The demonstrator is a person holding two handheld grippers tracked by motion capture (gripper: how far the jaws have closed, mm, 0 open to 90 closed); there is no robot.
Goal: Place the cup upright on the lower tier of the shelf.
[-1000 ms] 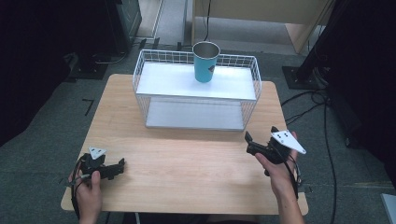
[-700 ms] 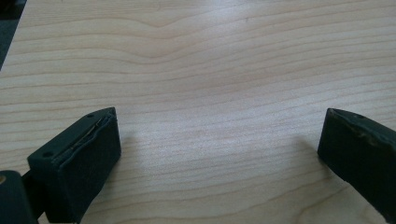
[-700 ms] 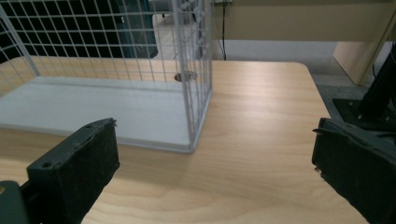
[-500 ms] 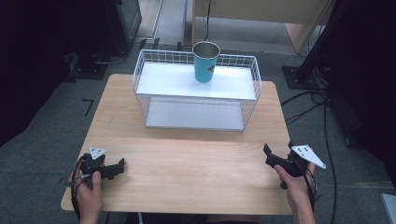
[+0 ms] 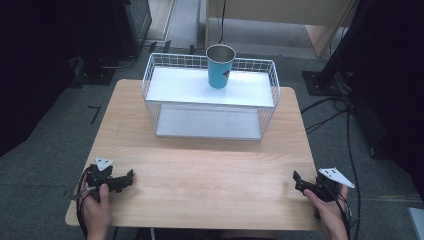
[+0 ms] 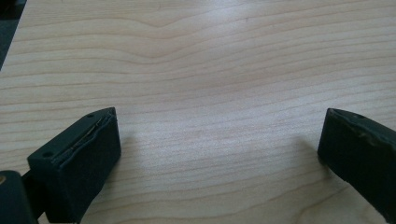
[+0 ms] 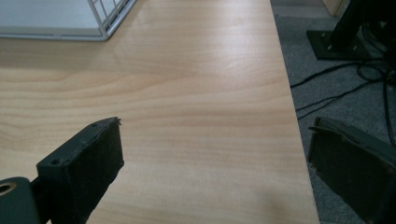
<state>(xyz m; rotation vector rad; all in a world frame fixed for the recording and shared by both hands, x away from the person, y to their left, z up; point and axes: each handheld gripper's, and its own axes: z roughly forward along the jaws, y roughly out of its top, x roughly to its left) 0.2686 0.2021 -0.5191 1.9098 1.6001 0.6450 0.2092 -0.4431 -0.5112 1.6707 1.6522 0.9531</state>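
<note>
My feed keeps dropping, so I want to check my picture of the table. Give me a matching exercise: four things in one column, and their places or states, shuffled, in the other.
Things:
1. cup
2. wire rack
3. left gripper
4. right gripper

Places or states:
A. open, near the table's front right edge
B. upright on the upper shelf
C. open, near the front left corner
D. at the far side of the table, two shelves

Pairs: 1-B, 2-D, 3-C, 4-A
</note>
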